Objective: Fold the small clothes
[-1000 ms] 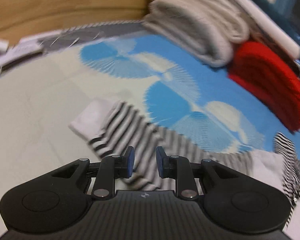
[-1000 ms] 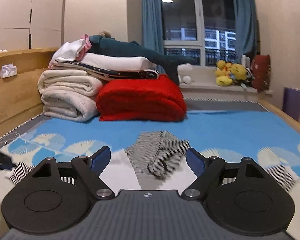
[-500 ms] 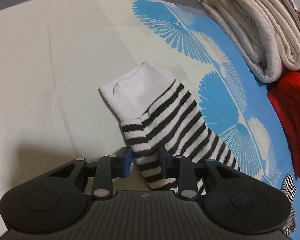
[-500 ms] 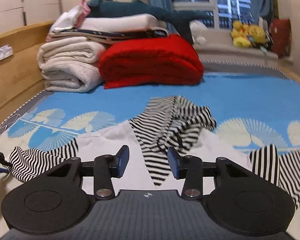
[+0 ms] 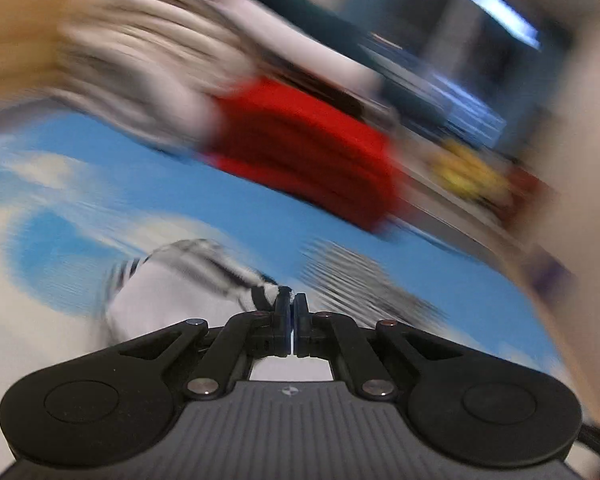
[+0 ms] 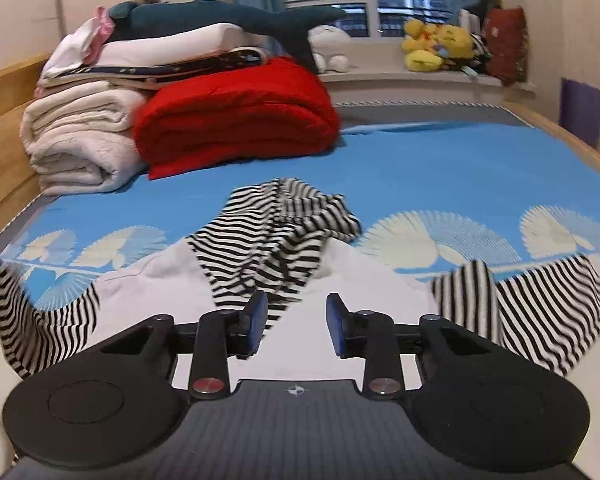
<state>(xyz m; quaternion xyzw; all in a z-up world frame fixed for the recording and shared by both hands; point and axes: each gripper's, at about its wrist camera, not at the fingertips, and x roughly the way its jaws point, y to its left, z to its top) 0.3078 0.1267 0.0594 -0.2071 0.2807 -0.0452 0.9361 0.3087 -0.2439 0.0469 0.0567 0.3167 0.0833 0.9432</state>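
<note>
A small white top with black-and-white striped sleeves and hood lies spread on the bed. Its left sleeve is lifted at the far left edge; its right sleeve lies flat. My left gripper is shut on the striped sleeve cuff, the cloth trailing off to the left; this view is heavily blurred. My right gripper is open and empty, low over the white body of the top, just in front of the hood.
A red folded blanket and a cream folded blanket stand at the back left, with a stack of bedding and a plush shark on top. Soft toys sit on the window sill. A wooden bed frame runs along the left.
My left gripper has closed on the striped sleeve cuff and swung up and round with it. My right gripper has moved forward over the top, its jaws opening a little wider than half a second ago.
</note>
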